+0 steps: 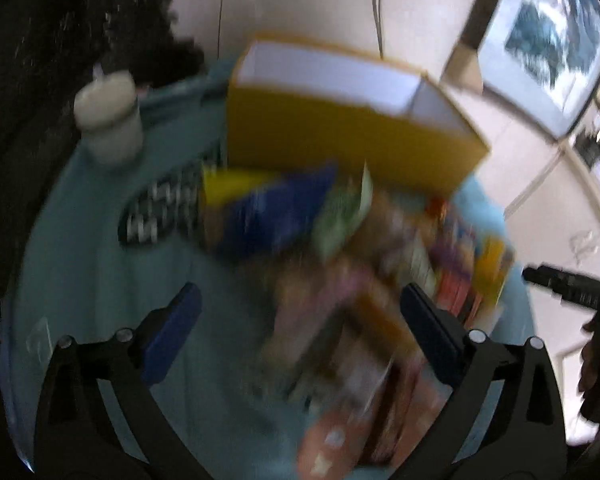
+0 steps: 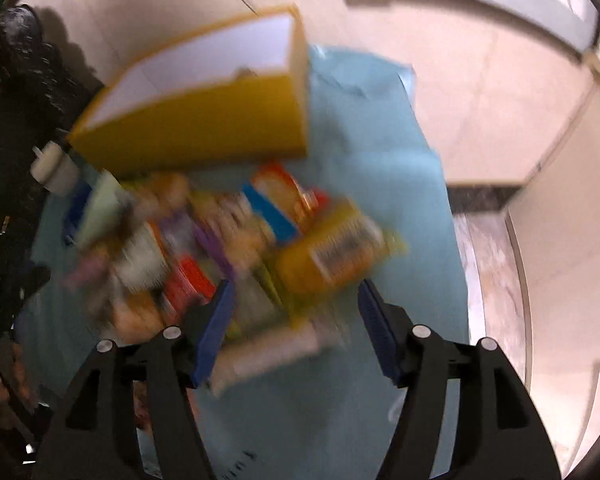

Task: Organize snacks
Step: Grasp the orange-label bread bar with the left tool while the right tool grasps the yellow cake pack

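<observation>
Snacks (image 1: 340,264) lie in a loose, overlapping heap on a table covered with a pale blue-green cloth (image 1: 100,264), just in front of a yellow cardboard box (image 1: 340,136). The box stands open at the top, its inside walls white; from the left wrist view nothing shows inside it. In the right wrist view a small pale shape sits at its front rim, too blurred to name. Both views are smeared by motion, so most packets cannot be told apart. A blue pouch (image 1: 272,212) and a green-and-white packet (image 1: 344,212) lie at the box's foot, and in the right wrist view a yellow-orange packet (image 2: 332,252) lies at the heap's right edge.

The left gripper (image 1: 300,328) hangs over the near end of the heap with its blue-padded fingers spread wide, nothing between them. The right gripper (image 2: 296,320) is likewise spread wide above the packets and holds nothing.

To the left of the box stands a white jar (image 1: 108,120), and between it and the heap lies a black-and-white checked item (image 1: 160,208).
</observation>
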`<state>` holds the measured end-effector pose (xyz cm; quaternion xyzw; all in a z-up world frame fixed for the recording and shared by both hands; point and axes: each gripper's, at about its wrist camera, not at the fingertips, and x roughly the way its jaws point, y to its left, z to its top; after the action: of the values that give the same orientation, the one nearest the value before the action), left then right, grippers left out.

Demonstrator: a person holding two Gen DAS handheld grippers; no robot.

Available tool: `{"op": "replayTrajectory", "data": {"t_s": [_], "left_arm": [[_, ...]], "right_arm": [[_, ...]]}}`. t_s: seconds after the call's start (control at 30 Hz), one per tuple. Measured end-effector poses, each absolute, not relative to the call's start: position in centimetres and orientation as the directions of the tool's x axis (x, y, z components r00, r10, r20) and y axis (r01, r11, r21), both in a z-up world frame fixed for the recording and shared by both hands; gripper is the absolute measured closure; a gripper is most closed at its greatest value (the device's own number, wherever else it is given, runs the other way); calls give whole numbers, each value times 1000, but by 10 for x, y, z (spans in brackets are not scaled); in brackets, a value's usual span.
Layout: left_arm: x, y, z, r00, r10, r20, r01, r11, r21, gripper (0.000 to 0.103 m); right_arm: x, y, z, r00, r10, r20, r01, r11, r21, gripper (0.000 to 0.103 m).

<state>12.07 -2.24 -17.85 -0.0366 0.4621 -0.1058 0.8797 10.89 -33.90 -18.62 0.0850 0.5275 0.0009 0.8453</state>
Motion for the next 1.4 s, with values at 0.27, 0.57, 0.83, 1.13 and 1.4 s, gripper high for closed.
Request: {"op": "replayTrajectory", "data": {"t_s": [0.27,0.57,0.83,1.13,1.4], "left_arm": [[86,-71,-199,519,-239,-821,304,949,-85,2],[119,-122,-216,501,-221,-837,287,955,-80,2],[133,-123,-251,440,-166,-882,209,975,-79,13],[130,-119,-254,393,-294,-871,278,941,-192,66],[117,-86,-241,414,-361,-836,250,928,-277,73]], "right_arm": [[101,-349,-203,415,73,-907,131,982,139,38],[114,-350,-200,430,50,-901,107,989,106,38],[140,-369,-223,383,89,-920,200,964,176,38],[162,-341,-229,405,123,-906,81,982,169,81],[131,-347,-214,448,209,-869,36,967,251,100]]}}
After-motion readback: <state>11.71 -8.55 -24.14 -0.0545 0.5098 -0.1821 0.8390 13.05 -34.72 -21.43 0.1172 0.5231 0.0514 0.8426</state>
